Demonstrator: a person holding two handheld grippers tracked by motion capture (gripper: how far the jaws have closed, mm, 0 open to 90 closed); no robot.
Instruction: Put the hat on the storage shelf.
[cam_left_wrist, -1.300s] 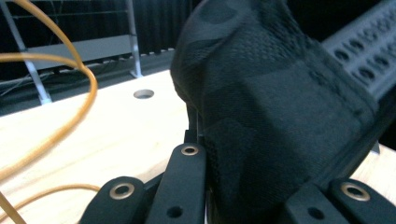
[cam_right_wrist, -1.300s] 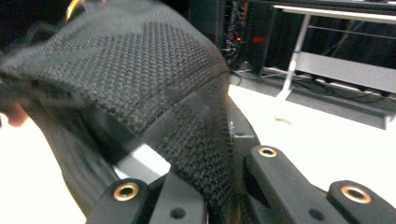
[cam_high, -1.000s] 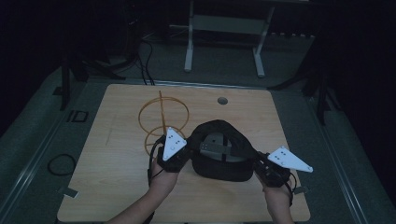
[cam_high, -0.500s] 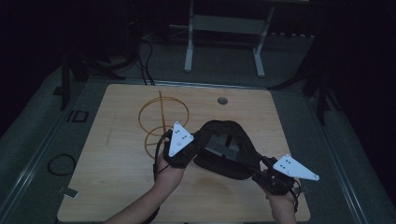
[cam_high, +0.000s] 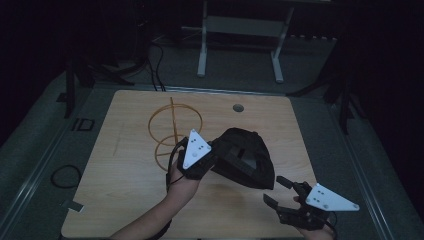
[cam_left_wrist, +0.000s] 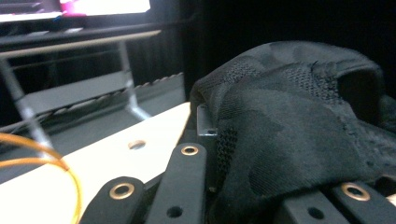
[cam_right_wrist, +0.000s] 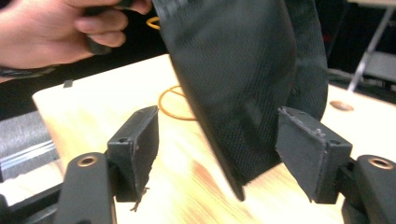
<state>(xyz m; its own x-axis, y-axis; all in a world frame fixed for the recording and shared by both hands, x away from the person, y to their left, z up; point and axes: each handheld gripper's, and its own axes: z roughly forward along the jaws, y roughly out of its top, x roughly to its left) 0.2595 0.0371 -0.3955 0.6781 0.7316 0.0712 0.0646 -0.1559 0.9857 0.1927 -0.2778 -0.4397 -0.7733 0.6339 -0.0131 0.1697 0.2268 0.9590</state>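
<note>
While left gripper (cam_high: 212, 159) apparently clamping black cap (cam_high: 247, 157), right gripper (cam_high: 280, 192) fingers wide, empty.

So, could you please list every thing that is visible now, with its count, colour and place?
Black fabric cap with stiff brim: one, black, held up over the middle of the table by the left hand-held gripper.
Thin orange wire hoop stand: one, orange, on the table behind the left hand.
Light wooden table: one, pale wood, centre of the high view.
Round grommet hole: one, grey, near the table's far edge.
White metal frame: one, white, on the floor beyond the table.
Black cable loop: one, black, on the floor left of the table.
Left hand-held gripper: one, black with grey plate, shut on the cap.
Right hand-held gripper: one, black with grey plate, open, near the brim at the table's near right.
</note>
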